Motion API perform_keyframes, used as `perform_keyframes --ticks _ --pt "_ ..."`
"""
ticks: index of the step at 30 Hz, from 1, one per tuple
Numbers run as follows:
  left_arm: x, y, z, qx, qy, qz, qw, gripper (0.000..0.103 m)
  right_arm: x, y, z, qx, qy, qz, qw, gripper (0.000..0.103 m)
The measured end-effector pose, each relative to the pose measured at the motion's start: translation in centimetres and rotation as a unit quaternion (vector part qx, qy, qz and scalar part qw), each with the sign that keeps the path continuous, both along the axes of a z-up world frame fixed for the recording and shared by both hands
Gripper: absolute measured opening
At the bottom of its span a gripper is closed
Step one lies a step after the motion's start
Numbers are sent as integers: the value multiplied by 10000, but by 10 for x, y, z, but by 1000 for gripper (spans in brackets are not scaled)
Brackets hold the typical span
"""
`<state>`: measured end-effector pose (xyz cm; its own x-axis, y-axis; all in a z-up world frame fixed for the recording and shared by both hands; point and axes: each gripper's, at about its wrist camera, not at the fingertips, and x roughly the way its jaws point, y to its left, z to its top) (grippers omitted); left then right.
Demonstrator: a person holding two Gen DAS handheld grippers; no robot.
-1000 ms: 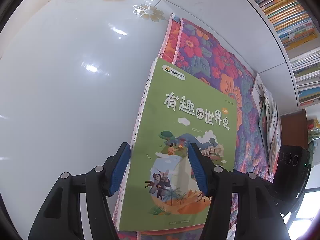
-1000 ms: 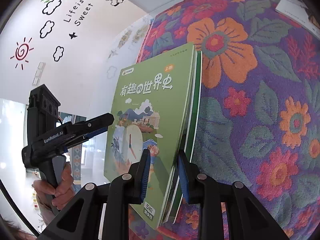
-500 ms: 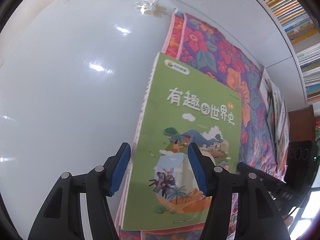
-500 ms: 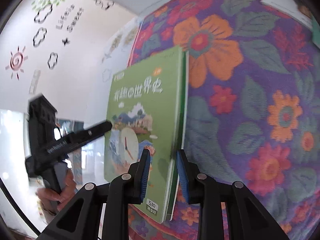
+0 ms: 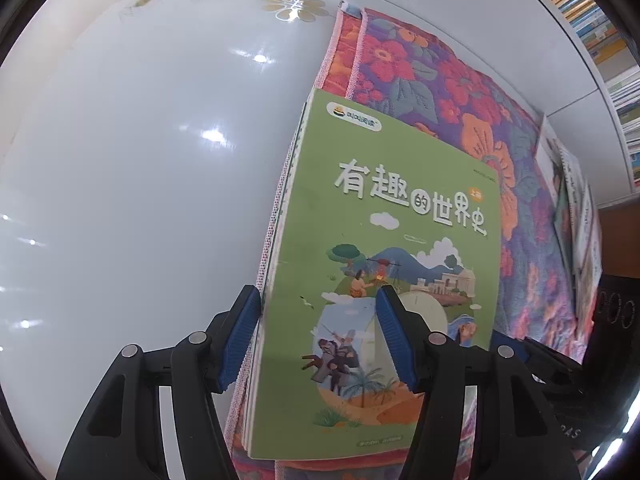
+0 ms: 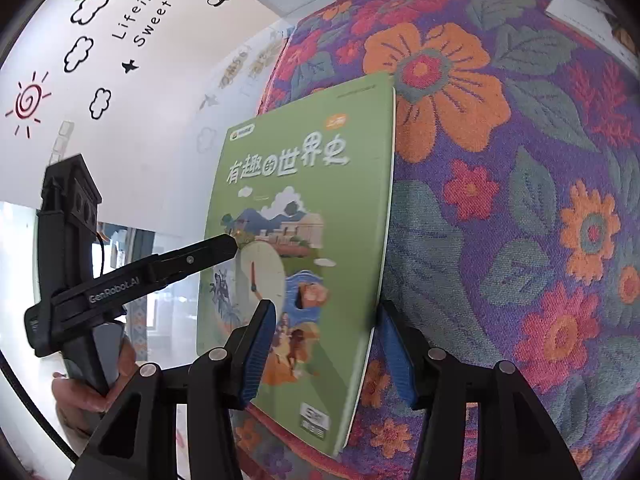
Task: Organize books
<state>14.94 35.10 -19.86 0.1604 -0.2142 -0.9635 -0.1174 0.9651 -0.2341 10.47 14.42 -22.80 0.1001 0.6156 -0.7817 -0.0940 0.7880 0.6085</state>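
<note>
- One green book (image 5: 384, 280) tops a thin stack on the floral cloth (image 5: 460, 92).
- My right gripper (image 6: 326, 344) jaws are opening; the book's edge sits between them, unpinched.
- My left gripper (image 5: 318, 338) jaws stand open, straddling the spine edge.
- Next, I judge: square the stack.
- White desk (image 5: 140, 160), bookshelves (image 5: 592, 28) beyond.

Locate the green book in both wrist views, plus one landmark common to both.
Left wrist: green book centre-right, flat on the floral quilt, running from mid-frame to the bottom edge.
Right wrist: green book centre, its lower right edge between the opening jaws.
Shared landmark: the quilt's large orange flower by the book's top corner.
</note>
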Motion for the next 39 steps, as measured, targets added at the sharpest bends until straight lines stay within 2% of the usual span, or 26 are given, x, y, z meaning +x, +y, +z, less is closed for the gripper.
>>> perform_keyframes --ticks 2,6,8,12,15,16,20,23,27,30,34,39 --pt "0 0 0 62 0 -20 10000 57 -1 0 -2 57 28 -27 10000 52" --pt "0 11 -3 -180 56 163 9997 57 2 -4 -5 209 97 -103 9997 52" --pt "-1 13 -5 -203 97 195 9996 57 2 0 -4 100 65 -72 9999 52" --pt "-1 7 -1 19 88 152 9998 57 2 13 1 -223 14 -59 9997 53" --pt "0 6 -1 14 115 201 9997 57 3 17 2 -261 -11 -61 9996 55" --pt "0 8 -1 7 138 254 9996 57 3 15 1 -190 2 -99 9998 55" --pt "-4 13 13 461 2 469 9978 57 -1 -5 2 167 -15 -243 9996 54" --pt "-6 6 33 252 -257 511 9980 57 -7 -36 15 594 -389 -414 9966 54" --pt "0 -44 57 379 -631 92 9972 57 -13 -89 31 785 -800 -876 9898 54" --pt "6 -92 63 220 -756 -250 9966 57 -20 -134 43 807 -1094 -1168 9838 54" --pt "17 -168 63 20 -834 -740 9938 57 -31 -192 55 493 -1355 -1571 9770 54" --pt "25 -271 58 -493 -903 -1401 9848 57 -55 -279 55 -88 -1359 -2356 9623 54"
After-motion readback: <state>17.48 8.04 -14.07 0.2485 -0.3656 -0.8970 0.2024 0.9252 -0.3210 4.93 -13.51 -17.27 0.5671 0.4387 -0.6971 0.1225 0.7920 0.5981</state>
